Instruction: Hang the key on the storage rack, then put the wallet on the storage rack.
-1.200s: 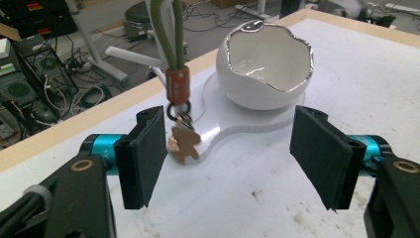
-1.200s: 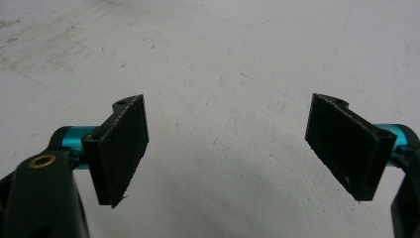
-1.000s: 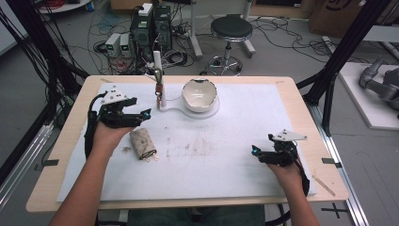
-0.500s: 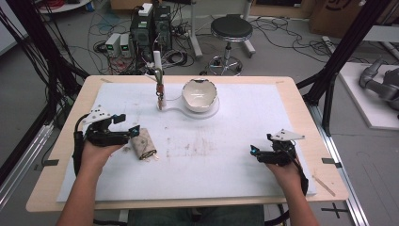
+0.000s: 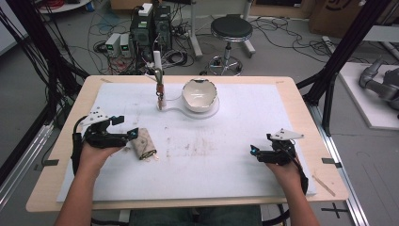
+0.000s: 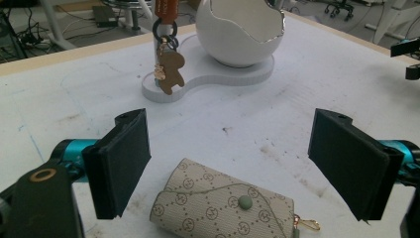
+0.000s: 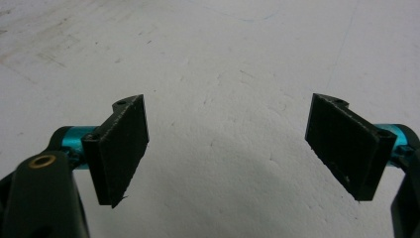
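From the high view, a wooden table (image 5: 301,101) carries a white mat (image 5: 244,127) scuffed with brown marks near its middle; the left gripper (image 5: 131,135) sits at the mat's left side, held in the person's left hand (image 5: 96,155), its tips just beside a small beige monogram key pouch (image 5: 143,144) that lies flat on the mat, while the right gripper (image 5: 254,150) rests well apart at the right side in the right hand (image 5: 282,170), pointing inward over bare mat. At the far middle stands a white cracked-egg-shaped bowl (image 5: 199,94) on a white base (image 5: 188,112), with a thin post (image 5: 159,77) beside it from which a keyring charm (image 5: 161,96) hangs. In the left gripper view the jaws stand wide apart, the key pouch (image 6: 225,206) lying low between them with its green snap button (image 6: 244,202) up and a gold clasp (image 6: 307,224) at its end; neither jaw touches it; beyond are the egg-shaped bowl (image 6: 240,29) and a gingerbread-man charm (image 6: 170,74) hanging over the base. In the right gripper view the jaws are likewise wide apart, holding nothing, above the scratched white mat (image 7: 223,59)
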{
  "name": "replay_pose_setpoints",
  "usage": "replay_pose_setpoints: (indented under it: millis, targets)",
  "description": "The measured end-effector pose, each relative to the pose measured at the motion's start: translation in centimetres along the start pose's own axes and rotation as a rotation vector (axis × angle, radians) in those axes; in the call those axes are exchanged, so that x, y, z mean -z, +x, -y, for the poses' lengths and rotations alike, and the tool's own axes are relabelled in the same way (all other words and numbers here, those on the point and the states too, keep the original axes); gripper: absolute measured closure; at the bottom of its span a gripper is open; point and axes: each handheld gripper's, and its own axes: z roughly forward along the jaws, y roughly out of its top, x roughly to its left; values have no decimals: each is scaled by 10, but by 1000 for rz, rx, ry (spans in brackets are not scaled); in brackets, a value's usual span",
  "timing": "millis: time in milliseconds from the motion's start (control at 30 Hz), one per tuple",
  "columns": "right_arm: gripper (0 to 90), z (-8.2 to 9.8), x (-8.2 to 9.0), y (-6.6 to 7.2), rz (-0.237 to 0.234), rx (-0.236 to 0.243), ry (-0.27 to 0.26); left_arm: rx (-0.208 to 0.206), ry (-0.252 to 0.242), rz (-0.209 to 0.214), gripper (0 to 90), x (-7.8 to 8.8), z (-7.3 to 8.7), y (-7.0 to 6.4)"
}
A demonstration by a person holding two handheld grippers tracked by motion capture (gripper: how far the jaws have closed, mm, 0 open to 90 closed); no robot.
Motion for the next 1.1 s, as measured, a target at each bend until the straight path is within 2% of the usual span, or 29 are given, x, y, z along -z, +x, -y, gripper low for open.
replay_pose_setpoints:
  millis: [200,467,567,600,633,667,700,733,767,800,833,867,900,967,1067,1100]
  targets:
    - [172,-1,0,-1,1,3,-2,5,-2,-10,162,4,1,2]
    - [172,-11,-7,10,-17,26,-7,12,5,-27,162,19,8,7]
    - [172,-20,-12,22,-36,34,-12,10,7,-28,162,28,13,9]
    - [172,-20,-12,22,-36,34,-12,10,7,-28,162,28,13,9]
    - [172,-27,-15,31,-50,40,-19,6,8,-33,162,33,15,11]
    - [172,-27,-15,31,-50,40,-19,6,8,-33,162,33,15,11]
    - [172,-33,-18,40,-63,36,-25,5,12,-38,162,35,17,12]
    - [172,-33,-18,40,-63,36,-25,4,16,-44,162,37,18,13]
    - [172,-40,-22,48,-83,31,-33,2,20,-48,162,40,20,14]
    - [172,-40,-22,48,-83,31,-33,1,18,-52,162,42,21,15]
    - [171,-47,-25,56,-99,30,-41,4,15,-51,162,45,23,16]
    - [171,-47,-25,56,-99,30,-41,8,11,-52,162,47,24,17]
    - [171,-54,-28,65,-118,36,-34,15,8,-56,162,51,26,19]
    - [172,-56,-29,68,-126,41,-34,16,8,-59,162,53,27,20]
    - [172,-63,-33,81,-142,51,-47,24,3,-66,162,59,30,24]
    - [171,-69,-36,89,-153,56,-43,24,-8,-63,162,61,31,26]
